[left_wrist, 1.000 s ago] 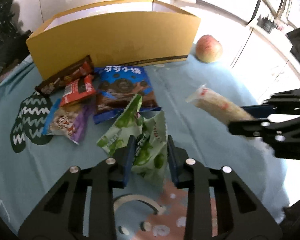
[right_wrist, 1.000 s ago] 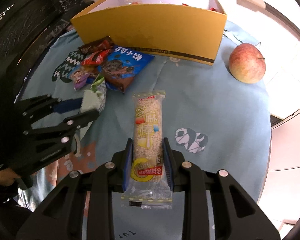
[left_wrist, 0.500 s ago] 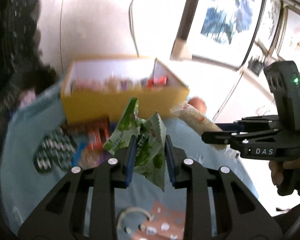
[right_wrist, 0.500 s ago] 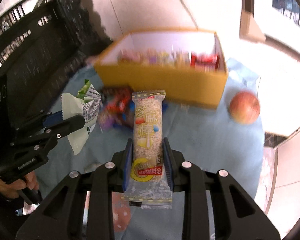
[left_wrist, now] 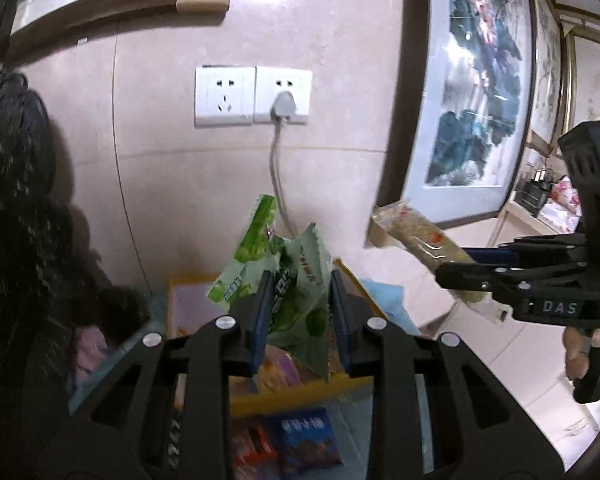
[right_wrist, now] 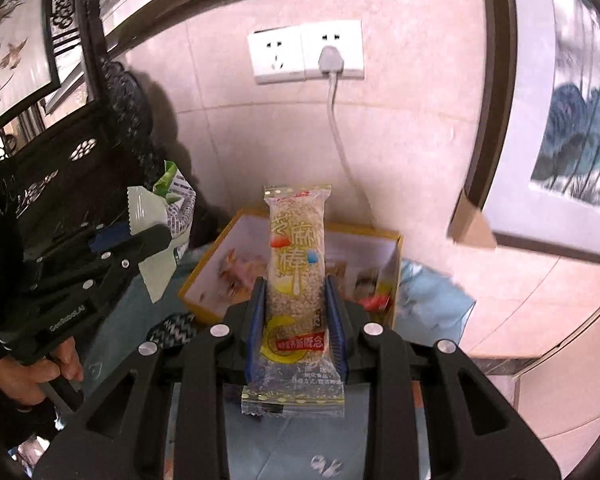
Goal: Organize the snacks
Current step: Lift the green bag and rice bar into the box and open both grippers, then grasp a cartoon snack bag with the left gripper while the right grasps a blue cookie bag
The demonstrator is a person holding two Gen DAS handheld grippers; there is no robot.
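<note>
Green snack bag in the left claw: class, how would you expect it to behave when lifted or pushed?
The green bag is probably floppy: its creased top splays sideways above the left claw. Likely light, since it hangs from a narrow pinch. Its crinkled film would probably crumple when pushed, not slide.

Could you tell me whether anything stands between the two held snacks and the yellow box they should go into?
Nothing visible does. The left claw grips the green packets and the right claw the sesame bar, both in the air before the open-topped yellow box, which already holds some snacks.
</note>
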